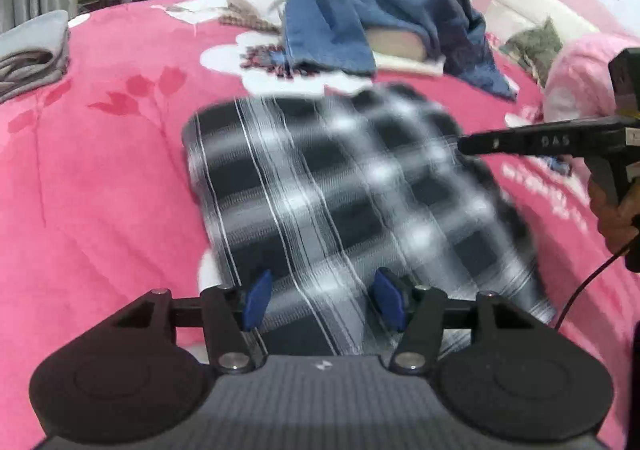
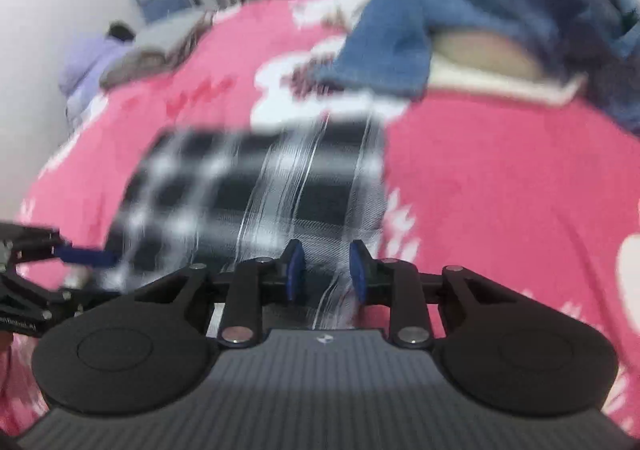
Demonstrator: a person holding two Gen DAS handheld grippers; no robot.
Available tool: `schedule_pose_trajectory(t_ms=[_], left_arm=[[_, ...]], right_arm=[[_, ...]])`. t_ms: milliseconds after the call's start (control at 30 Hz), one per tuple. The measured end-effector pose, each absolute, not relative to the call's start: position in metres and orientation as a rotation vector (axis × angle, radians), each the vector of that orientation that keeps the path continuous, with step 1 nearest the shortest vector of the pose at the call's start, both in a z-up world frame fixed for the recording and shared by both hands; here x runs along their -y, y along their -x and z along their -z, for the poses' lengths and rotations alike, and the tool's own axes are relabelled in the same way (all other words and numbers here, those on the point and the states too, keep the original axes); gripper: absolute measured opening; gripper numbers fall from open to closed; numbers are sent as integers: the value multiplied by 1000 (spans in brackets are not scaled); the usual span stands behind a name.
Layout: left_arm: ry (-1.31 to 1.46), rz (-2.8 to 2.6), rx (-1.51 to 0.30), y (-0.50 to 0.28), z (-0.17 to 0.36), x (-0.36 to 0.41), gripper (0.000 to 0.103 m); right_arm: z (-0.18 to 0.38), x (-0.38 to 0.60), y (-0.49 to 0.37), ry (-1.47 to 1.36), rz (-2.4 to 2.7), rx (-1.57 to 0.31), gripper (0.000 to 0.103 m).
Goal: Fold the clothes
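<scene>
A folded black-and-white plaid garment [image 1: 344, 189] (motion-blurred) lies on the pink bedspread [image 1: 100, 189]; the left gripper [image 1: 324, 300] and right gripper [image 2: 325, 270] hover over its near edge, jaws spread.

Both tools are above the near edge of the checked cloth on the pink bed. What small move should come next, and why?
Probably lower both tools and close them on the near edge of the checked cloth. The left tool and the right tool both stand open with the cloth's near edge between their fingers, not yet clamped. The cloth lies flat on the pink blanket, so a grip is needed before folding it away.
</scene>
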State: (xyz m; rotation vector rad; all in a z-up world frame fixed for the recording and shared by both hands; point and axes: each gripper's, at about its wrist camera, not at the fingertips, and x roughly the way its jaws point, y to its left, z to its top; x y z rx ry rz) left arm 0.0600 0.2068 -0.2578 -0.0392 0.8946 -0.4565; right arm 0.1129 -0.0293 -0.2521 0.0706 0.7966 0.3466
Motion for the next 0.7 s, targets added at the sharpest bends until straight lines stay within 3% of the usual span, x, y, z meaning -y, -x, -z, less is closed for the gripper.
schedule_pose_trajectory(t_ms=[133,267,467,700], left_arm=[[54,424,-884,-100,253,-205,59],[20,427,-898,-121,282,-200,59],[-3,427,-875,-144,274,-189,62],[86,399,-860,-168,274,-190,62]], right_arm=[[243,24,-147,-113,-342,-735,24],[298,19,-182,-107,-310,-861,24],[267,26,-184,-156,-309,-810,25],[306,12,-225,-175,-272,-896,23]])
